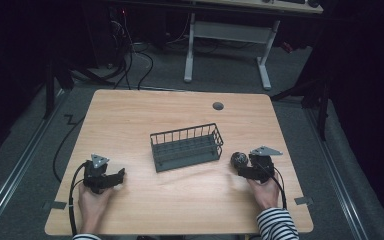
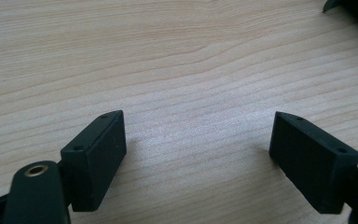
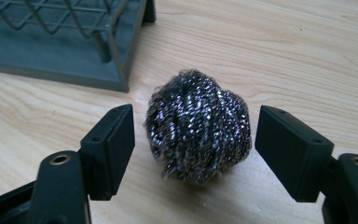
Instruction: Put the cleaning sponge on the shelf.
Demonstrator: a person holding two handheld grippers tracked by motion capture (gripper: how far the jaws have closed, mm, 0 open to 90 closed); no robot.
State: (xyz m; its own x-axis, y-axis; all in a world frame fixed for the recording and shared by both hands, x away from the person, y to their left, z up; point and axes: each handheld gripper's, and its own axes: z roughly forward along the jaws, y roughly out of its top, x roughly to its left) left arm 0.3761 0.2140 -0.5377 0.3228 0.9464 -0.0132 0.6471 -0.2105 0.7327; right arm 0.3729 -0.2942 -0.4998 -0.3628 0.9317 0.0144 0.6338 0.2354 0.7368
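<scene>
Over on the left, the left gripper [image 1: 111, 179] rests low on the table [image 1: 130, 115] with its jaws spread wide and nothing but bare wood between them; that hand looks idle for now. In the middle stands the wire basket [image 1: 186, 146], dark grey, open at the top, with nothing visible inside it. Just beside its right end sits the scourer [image 3: 198, 125], a ball of steel wool lying on the wood and apart from the basket's corner. The right gripper [image 3: 196, 149] is set around it, one jaw on each side, but there is a gap on both flanks, so the pads do not press on it yet. To my eye the step in hand is the grasp itself. Next the jaws need to close squarely on the ball's middle until the springy wool gives a little, then lift it clear and carry it over the basket's rim, presumably to drop it in.
</scene>
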